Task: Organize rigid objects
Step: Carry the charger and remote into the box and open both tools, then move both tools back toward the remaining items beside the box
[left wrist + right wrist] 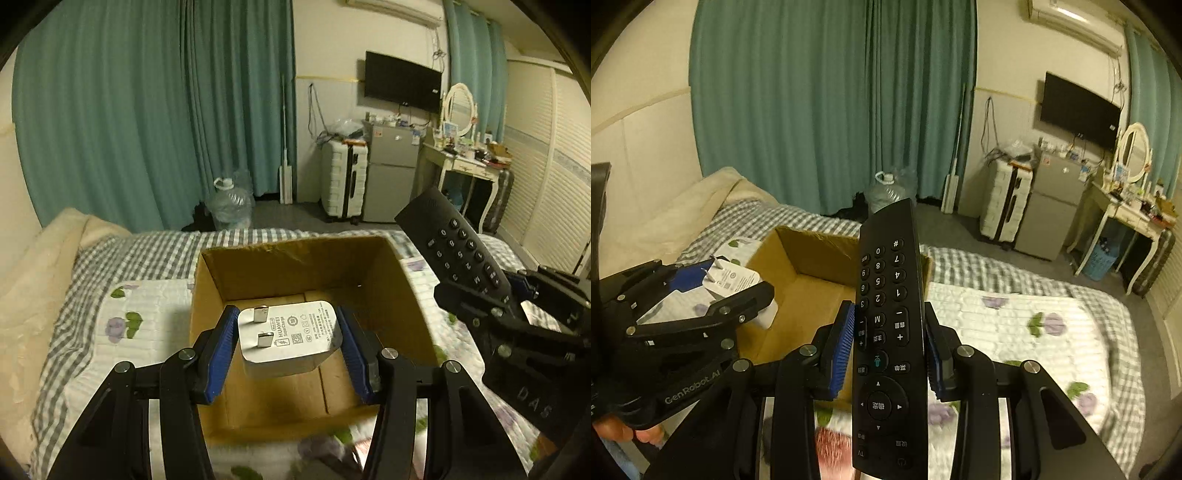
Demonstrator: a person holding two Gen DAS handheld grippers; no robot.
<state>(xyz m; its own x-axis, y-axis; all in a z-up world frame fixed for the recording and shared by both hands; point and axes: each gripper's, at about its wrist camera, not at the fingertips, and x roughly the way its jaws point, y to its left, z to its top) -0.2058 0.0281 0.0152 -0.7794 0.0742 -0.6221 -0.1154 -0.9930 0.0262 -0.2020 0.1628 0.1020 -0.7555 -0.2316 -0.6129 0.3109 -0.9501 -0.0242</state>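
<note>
My left gripper (288, 341) is shut on a white Huawei charger plug (288, 338), prongs facing the camera, and holds it above the open cardboard box (406, 295) on the bed. The box's visible floor is bare. My right gripper (889, 339) is shut on a black remote control (888, 314), keypad up, beside the box's right wall. In the left wrist view the remote (458, 247) and right gripper (487, 299) show at the right. In the right wrist view the left gripper (713, 291), the charger (733, 282) and the box (809, 266) show at the left.
The box rests on a floral quilt (1015, 325) over a checked sheet (147, 251). A beige blanket (33, 280) lies at the left. Beyond the bed stand a water jug (231, 205), white suitcase (343, 181), small fridge (391, 170) and dressing table (465, 162).
</note>
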